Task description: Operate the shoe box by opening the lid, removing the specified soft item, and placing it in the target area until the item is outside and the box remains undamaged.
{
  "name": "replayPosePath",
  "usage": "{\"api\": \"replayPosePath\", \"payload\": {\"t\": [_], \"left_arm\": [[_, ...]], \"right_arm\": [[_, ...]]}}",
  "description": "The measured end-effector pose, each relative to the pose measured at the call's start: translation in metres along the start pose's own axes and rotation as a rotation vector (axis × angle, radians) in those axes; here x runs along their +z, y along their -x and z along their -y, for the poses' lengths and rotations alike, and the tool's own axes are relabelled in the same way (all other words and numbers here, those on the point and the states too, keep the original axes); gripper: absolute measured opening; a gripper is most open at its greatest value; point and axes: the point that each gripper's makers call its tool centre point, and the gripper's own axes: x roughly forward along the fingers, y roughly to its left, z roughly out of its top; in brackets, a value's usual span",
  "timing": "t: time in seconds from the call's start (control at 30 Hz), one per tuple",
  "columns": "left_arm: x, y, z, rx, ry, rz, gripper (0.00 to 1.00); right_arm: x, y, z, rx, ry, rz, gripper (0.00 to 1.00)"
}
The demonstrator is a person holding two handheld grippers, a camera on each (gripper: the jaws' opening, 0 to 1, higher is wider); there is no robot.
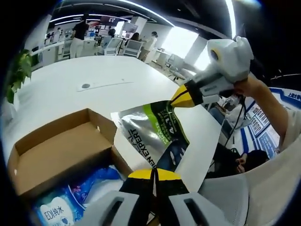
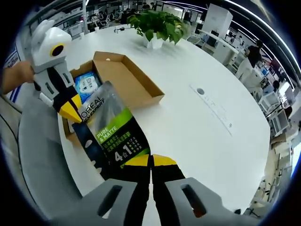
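Both tongs pinch the same soft pouch (image 1: 155, 136), a silver, green and black L'Oreal Men Expert pack, and hold it up in the air, stretched between them above the desk (image 1: 108, 80). In the left gripper view the left gripper (image 1: 154, 173) has its yellow-tipped jaws pressed together on the near end of the pouch, and the right gripper (image 1: 184, 96) clamps the far end from the upper right, with a hand (image 1: 249, 87) behind it. In the right gripper view the right gripper (image 2: 151, 162) has its jaws closed on the pouch's bottom edge, and the left gripper (image 2: 70, 112) nips the opposite corner at the left, a hand (image 2: 16, 75) holding it. Pouch (image 2: 113, 136) is out of the shoe box (image 2: 124, 77) and clear of the desk (image 2: 197, 122) surface, hanging just beside the box near the desk's close edge. The cardboard box sits open at that edge, lid flap folded back flat; a blue wet-wipes pack (image 2: 88, 84) lies inside, also seen as blue wipes (image 1: 56, 207) at the box's (image 1: 61, 146) near end. A potted plant (image 2: 157, 26) stands at the far side of the desk. A round cable port (image 2: 201, 91) is in the desk's middle. Office desks and people fill the background.
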Motion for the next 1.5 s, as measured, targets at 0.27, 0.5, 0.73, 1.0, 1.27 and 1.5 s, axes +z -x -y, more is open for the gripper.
{"api": "replayPosePath", "payload": {"t": [0.27,0.5,0.73,1.0,1.27,1.5], "left_arm": [[0.003,-0.017,0.006,-0.012,-0.002,-0.018,0.00],[0.005,-0.030,0.006,-0.020,-0.005,-0.035,0.00],[0.003,-0.041,0.000,-0.009,-0.012,-0.069,0.00],[0.002,-0.055,-0.009,0.027,-0.065,-0.121,0.00],[-0.001,-0.070,-0.021,0.075,-0.206,-0.214,0.01],[-0.002,-0.081,-0.026,0.099,-0.310,-0.273,0.01]], "right_arm": [[-0.011,-0.004,0.013,-0.012,-0.009,-0.021,0.00],[-0.021,-0.010,0.022,-0.016,-0.025,-0.034,0.00],[-0.030,-0.023,0.028,-0.013,-0.051,-0.045,0.00],[-0.039,-0.040,0.035,-0.010,-0.072,-0.055,0.00],[-0.047,-0.058,0.040,0.008,-0.095,-0.049,0.00],[-0.056,-0.071,0.046,0.012,-0.100,-0.066,0.00]]}}
